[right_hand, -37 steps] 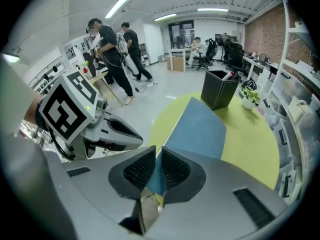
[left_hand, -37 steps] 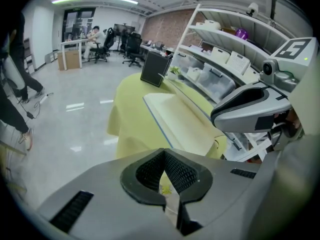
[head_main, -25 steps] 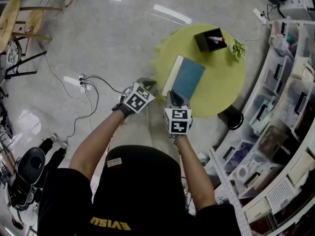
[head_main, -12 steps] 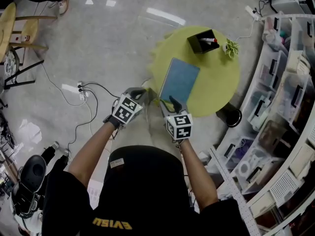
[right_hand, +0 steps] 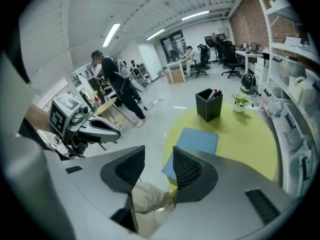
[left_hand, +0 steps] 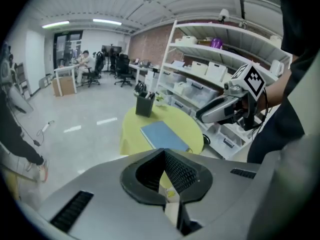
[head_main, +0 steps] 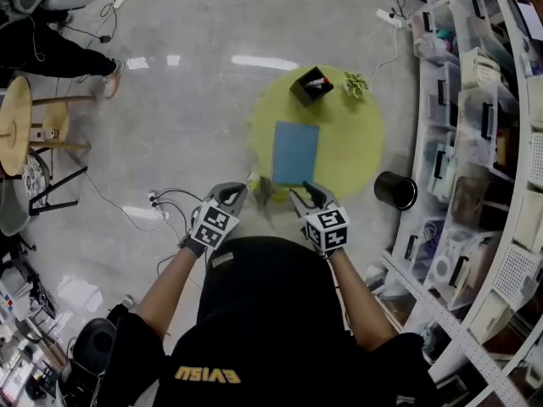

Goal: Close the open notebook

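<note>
On the yellow table (head_main: pixel 356 142) the blue notebook (head_main: pixel 295 153) lies shut; the job looks done. The left gripper (head_main: pixel 231 192) has its jaws together. The right gripper (head_main: pixel 310 192) has just opened its jaws a little, and they are empty.

Ahead of the left hand-held gripper (head_main: pixel 233 195) and right hand-held gripper (head_main: pixel 307 195), the desk (head_main: pixel 356 142) is open but for the flat notebook (head_main: pixel 295 153); a pen holder (head_main: pixel 310 86) and plant (head_main: pixel 355 84) stand at its far edge. Right of them a bin (head_main: pixel 395 191) and shelves (head_main: pixel 475 142) crowd in; leftward lies bare floor (head_main: pixel 187 117).
</note>
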A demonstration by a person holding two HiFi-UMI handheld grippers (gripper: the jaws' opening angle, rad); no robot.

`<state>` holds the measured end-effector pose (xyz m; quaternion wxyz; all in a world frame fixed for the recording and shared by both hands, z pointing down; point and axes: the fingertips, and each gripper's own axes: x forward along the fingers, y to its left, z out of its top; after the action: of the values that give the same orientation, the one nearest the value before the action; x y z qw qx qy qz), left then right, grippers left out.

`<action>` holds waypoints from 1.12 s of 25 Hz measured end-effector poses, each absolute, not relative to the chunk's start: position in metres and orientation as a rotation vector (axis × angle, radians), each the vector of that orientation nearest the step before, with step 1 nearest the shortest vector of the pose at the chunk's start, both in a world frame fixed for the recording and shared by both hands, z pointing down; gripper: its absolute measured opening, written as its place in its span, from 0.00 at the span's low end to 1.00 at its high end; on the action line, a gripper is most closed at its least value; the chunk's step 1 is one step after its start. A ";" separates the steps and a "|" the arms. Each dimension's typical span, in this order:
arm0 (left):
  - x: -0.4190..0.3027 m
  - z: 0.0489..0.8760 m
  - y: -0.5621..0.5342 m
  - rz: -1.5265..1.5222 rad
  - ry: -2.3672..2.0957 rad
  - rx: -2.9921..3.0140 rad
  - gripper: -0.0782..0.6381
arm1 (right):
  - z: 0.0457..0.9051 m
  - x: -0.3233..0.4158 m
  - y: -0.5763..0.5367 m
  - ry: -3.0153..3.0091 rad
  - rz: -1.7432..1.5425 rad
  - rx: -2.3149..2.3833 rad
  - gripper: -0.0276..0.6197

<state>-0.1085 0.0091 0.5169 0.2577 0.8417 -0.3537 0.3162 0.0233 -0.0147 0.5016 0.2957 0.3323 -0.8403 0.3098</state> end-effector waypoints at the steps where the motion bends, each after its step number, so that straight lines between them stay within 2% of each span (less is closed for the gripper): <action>1: -0.111 0.504 0.003 0.843 -0.974 2.304 0.12 | 0.491 0.024 -0.018 -2.262 0.830 0.888 0.31; 6: -0.108 0.439 -0.017 0.746 -1.053 2.409 0.12 | 0.420 0.038 -0.032 -2.383 0.700 0.971 0.26; 11: -0.093 0.388 -0.051 0.630 -1.166 2.534 0.12 | 0.375 0.061 -0.046 -2.501 0.679 1.197 0.08; 13: -0.088 0.366 -0.060 0.617 -1.204 2.572 0.12 | 0.358 0.072 -0.046 -2.516 0.634 1.255 0.05; 19: -0.092 0.317 -0.074 0.564 -1.225 2.660 0.12 | 0.312 0.089 -0.053 -2.537 0.487 1.417 0.05; 28: -0.070 0.312 -0.101 0.559 -1.142 2.761 0.12 | 0.271 0.129 -0.081 -2.454 0.344 1.583 0.05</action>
<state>-0.0699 -0.1013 0.3123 0.0512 0.9072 -0.3751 0.1836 0.1290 -0.0806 0.2711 0.1003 0.5357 -0.8303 0.1163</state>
